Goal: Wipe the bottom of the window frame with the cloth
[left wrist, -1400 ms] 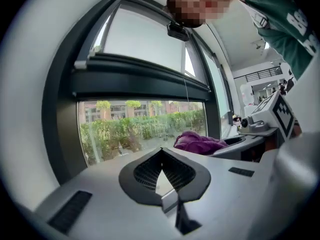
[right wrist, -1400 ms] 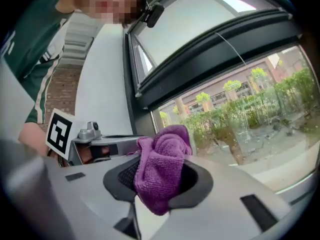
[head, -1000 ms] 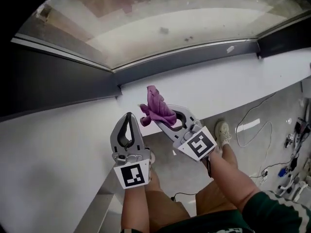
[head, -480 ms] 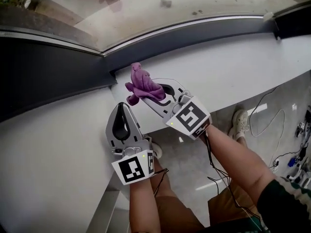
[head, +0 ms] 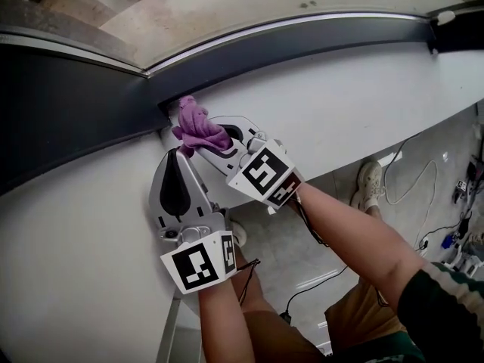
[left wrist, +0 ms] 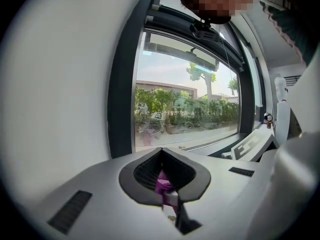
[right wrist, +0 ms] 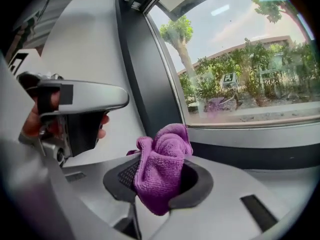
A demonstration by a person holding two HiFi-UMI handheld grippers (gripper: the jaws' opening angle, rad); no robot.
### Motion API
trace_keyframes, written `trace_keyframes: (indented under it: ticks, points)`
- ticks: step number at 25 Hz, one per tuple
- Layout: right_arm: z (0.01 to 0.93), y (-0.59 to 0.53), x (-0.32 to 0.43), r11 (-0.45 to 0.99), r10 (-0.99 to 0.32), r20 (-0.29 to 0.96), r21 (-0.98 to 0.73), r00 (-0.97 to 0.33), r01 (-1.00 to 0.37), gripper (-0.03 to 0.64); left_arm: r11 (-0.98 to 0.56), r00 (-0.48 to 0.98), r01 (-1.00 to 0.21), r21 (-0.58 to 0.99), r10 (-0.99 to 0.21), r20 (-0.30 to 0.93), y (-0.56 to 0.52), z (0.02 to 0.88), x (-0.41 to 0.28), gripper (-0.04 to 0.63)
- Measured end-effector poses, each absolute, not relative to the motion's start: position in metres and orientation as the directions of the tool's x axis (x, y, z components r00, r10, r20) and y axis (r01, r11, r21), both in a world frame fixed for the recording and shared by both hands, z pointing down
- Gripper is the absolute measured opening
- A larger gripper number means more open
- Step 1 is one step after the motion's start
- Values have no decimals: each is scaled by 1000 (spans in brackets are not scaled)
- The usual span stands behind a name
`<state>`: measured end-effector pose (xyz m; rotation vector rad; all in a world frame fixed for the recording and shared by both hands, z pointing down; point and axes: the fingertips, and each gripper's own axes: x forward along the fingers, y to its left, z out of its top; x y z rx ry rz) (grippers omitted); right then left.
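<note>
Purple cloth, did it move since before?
Yes. The cloth in the right gripper went across the white sill to the dark window frame corner.

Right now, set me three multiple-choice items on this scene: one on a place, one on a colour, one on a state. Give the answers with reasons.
1. Where is the cloth?
A. On the floor
B. In the right gripper, close to the corner of the dark window frame
C. Over the person's forearm

2. What colour is the cloth?
A. Purple
B. Yellow
C. White

3. How do the right gripper's fingers stand?
A. Wide apart, empty
B. Out of every view
C. Shut on the cloth

Answers:
1 B: the head view shows it bunched in that gripper by the frame corner.
2 A: it is purple in the head and right gripper views.
3 C: the right gripper view shows the cloth pinched between them.
</note>
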<state>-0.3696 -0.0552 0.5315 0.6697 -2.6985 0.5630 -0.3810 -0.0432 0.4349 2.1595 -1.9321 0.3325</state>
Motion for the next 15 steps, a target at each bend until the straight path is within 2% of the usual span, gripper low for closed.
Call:
trace_keyframes:
  ticks: [9, 15]
  points:
    - [548, -57, -384, 796, -359, 416, -331, -836, -507, 129, -116, 121, -993, 37, -930, 348, -32, 449, -389, 9]
    - [555, -61, -374, 792, -371, 462, -295, -806, -534, 129, -147, 152, -988, 43, -921, 360, -33, 448, -384, 9]
